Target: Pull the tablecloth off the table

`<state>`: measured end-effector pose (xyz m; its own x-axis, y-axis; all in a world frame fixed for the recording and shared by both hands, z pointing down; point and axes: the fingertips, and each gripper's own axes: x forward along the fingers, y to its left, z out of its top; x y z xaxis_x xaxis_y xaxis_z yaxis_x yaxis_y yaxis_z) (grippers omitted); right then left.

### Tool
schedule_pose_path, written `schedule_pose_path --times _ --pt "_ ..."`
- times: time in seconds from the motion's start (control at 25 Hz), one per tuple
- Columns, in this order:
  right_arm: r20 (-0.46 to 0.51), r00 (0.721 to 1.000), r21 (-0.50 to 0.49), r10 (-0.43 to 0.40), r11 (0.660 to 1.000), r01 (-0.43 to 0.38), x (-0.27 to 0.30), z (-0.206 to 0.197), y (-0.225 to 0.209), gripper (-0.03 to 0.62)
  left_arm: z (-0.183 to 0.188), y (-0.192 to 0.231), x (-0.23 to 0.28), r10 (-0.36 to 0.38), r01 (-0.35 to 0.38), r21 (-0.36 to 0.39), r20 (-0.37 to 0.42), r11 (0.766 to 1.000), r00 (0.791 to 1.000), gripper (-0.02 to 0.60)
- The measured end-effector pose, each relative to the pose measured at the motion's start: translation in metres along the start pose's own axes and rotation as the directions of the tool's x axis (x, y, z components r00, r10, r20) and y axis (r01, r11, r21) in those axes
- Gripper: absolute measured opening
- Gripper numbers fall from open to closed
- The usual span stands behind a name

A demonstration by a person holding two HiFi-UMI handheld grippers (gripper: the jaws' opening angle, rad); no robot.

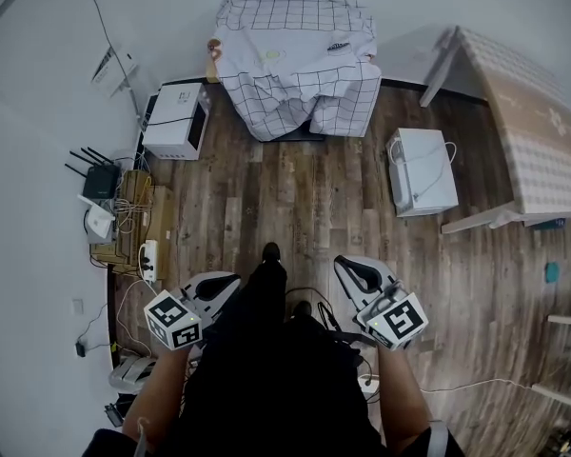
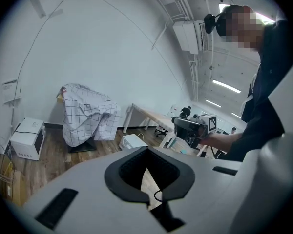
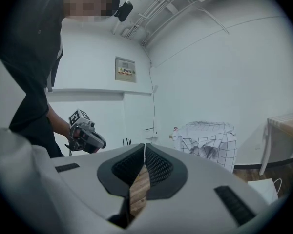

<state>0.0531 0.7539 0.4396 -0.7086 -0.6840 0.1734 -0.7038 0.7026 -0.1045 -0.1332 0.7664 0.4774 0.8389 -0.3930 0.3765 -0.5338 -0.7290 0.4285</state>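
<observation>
- Checked tablecloth hangs by the far wall, well apart from left gripper and right gripper.
- Both grippers' jaws are together, empty.
- A white box, perhaps a microwave, and another flank the floor between.

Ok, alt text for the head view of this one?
Seen from above, a person on a wooden floor holds the left gripper and right gripper shut and empty near the waist. Ahead, by the wall, a white black-grid tablecloth drapes a small table, untouched.
</observation>
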Motion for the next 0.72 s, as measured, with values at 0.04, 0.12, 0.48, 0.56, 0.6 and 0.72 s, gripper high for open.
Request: schedule_pose_path --times 0.04,0.12,0.48,0.56,0.6,0.72 --pt "-0.009 1.000 -0.001 -0.003 1.000 0.003 0.007 0.001 -0.007 0.021 0.003 0.008 0.006 -0.008 0.008 -0.006 -0.001 1.000 1.000 0.002" --pt "-0.028 1.000 -0.001 -0.007 1.000 0.007 0.026 0.002 -0.022 0.021 0.010 0.027 0.018 -0.024 0.023 -0.024 0.000 0.999 1.000 0.002" --pt "-0.123 0.992 0.022 0.028 0.999 -0.025 0.144 0.035 -0.097 0.021 0.104 0.153 0.061 -0.047 0.052 -0.059 0.082 0.997 0.996 0.002" --pt "-0.121 0.990 0.055 0.066 0.997 -0.060 0.169 0.047 -0.106 0.020 0.125 0.178 0.065 -0.057 0.062 -0.050 0.090 0.997 0.994 0.002" --pt "-0.118 0.990 0.065 0.078 0.995 -0.071 0.180 0.052 -0.110 0.020 0.135 0.190 0.067 -0.061 0.066 -0.047 0.096 0.997 0.994 0.002" --pt "-0.103 0.992 0.081 0.072 0.995 -0.064 0.209 0.064 -0.129 0.020 0.158 0.221 0.075 -0.080 0.084 -0.037 0.108 0.996 0.991 0.002"
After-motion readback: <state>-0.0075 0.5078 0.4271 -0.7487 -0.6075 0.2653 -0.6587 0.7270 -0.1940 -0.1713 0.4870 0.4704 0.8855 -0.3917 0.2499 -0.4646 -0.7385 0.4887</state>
